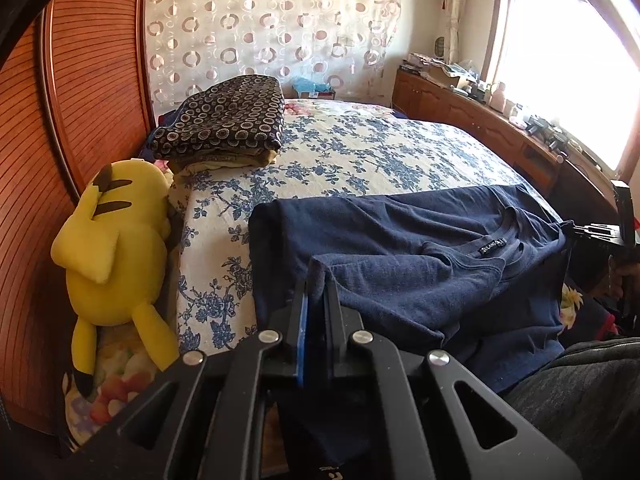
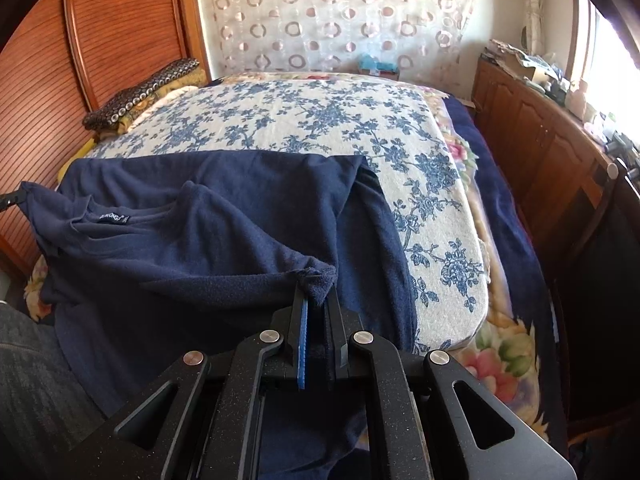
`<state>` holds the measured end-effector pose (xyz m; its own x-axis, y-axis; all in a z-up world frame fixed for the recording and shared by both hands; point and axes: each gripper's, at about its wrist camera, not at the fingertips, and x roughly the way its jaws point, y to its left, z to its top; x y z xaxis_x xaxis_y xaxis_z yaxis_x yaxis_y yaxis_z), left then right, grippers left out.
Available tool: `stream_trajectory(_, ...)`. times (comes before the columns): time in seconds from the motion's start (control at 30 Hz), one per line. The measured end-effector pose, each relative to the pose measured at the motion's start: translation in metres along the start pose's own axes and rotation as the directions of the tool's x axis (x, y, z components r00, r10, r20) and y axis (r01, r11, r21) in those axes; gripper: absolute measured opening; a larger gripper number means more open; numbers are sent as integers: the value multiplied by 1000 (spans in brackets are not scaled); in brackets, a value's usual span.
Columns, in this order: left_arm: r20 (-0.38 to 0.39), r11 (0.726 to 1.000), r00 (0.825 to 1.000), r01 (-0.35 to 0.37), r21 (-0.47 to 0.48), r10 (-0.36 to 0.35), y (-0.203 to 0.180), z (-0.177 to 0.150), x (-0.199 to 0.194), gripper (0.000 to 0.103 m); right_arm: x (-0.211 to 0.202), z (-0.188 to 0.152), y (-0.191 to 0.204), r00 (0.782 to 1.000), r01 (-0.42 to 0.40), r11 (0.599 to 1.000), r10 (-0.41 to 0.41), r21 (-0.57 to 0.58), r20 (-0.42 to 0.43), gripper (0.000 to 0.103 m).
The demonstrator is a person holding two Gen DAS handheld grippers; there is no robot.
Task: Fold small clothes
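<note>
One navy T-shirt (image 1: pixel 400 248) lies across the near part of the bed (image 1: pixel 360 152), just ahead of both sets of fingers, its collar and label showing between them. The left gripper (image 1: pixel 318 280) has its fingers pinched narrow on a fold of the shirt's cloth, and the right gripper (image 2: pixel 318 292) is clamped the same way on a bunched corner, which hangs over the shirt's body directly in front of its fingertips.

The shirt looks partway through a fold, with both held edges being brought over the body. To do this well, I'd say both corners should travel together and level, land square on the far edge, and only then be let go, so the cloth settles flat without the wrinkles now showing around the collar. Pulling the two grips slightly apart would keep the fold line straight.

Further out, left of the left fingers, lies one yellow plush toy (image 1: pixel 116 252) against the wooden headboard (image 1: pixel 80 100). Beyond it sits one stack of folded patterned bedding (image 1: pixel 228 120). Right of the right fingers runs one wooden cabinet (image 2: pixel 540 128) under the window.
</note>
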<state>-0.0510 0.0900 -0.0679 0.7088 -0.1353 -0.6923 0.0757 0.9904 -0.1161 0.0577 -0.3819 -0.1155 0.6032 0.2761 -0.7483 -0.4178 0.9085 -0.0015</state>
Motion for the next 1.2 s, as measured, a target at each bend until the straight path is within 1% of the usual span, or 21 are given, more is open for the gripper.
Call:
stream_trajectory(0.1,2,1000,1000,12,-17,-12,4,4,0,29,-11,4,1,999,28,1000,-27,-15,33,9)
stream_trajectory(0.13,6,1000,1000,8,-17,-8,5,6,0,34,-17,6,0,998,29,999,-28,-17,51,12)
stream_trajectory(0.2,14,1000,1000,-6,-18,6,8,12,0,39,-24,12,-4,997,38,999,-37,-13,68,15)
stream_trajectory(0.3,29,1000,1000,-1,-16,2,11,23,7,54,-31,23,-9,993,63,998,-61,-21,102,19)
stream_trajectory(0.37,22,1000,1000,-10,-17,10,13,30,19,54,-30,33,-12,990,80,996,-76,-30,117,27)
stream_trajectory(0.4,16,1000,1000,-13,-18,13,13,34,28,54,-28,37,-12,988,91,995,-86,-33,126,34)
stream_trajectory(0.43,7,1000,1000,-12,-20,12,14,38,38,54,-25,43,-14,986,95,995,-89,-36,138,37)
stream_trajectory(0.5,-11,1000,1000,-10,-20,10,16,46,55,54,-11,56,-19,986,79,996,-73,-36,150,40)
stream_trajectory(0.57,-23,1000,999,-24,-18,23,17,54,73,54,7,67,-24,987,65,998,-62,-22,146,43)
stream_trajectory(0.63,-29,999,999,-30,-13,30,17,61,83,54,28,77,-29,990,46,999,-46,-3,130,47)
stream_trajectory(0.7,-40,999,999,-37,-11,37,18,67,94,54,55,86,-33,996,28,1000,-28,11,87,48)
stream_trajectory(0.73,-45,999,998,-41,-12,41,19,69,98,54,69,89,-34,998,17,1000,-17,12,58,48)
stream_trajectory(0.83,-64,999,997,-44,-13,43,21,72,107,54,94,95,-36,1000,8,1000,-8,20,12,48)
stream_trajectory(0.9,-73,999,996,-52,-11,51,22,73,110,54,106,98,-37,1000,3,999,-3,42,-21,48)
stream_trajectory(0.97,-78,998,996,-54,-13,53,24,73,111,54,108,98,-39,1000,-10,998,12,61,-25,48)
stream_trajectory(1.0,-80,998,995,-54,-16,53,25,72,112,54,107,97,-39,1000,-14,998,16,56,-26,45)
stream_trajectory(1.03,-82,998,995,-56,-20,54,27,72,113,54,105,96,-37,999,-39,998,39,44,-19,28)
stream_trajectory(1.07,-85,998,995,-58,-24,55,28,71,114,54,102,95,-35,998,-69,997,69,28,-10,18)
stream_trajectory(1.1,-88,998,995,-59,-26,56,28,71,115,54,96,93,-31,998,-61,998,61,10,14,11)
stream_trajectory(1.13,-89,998,994,-60,-28,58,29,70,115,54,89,92,-30,998,-38,999,38,3,47,10)
stream_trajectory(1.2,-93,997,994,-62,-39,58,32,69,117,54,73,89,-33,993,-27,999,23,33,112,9)
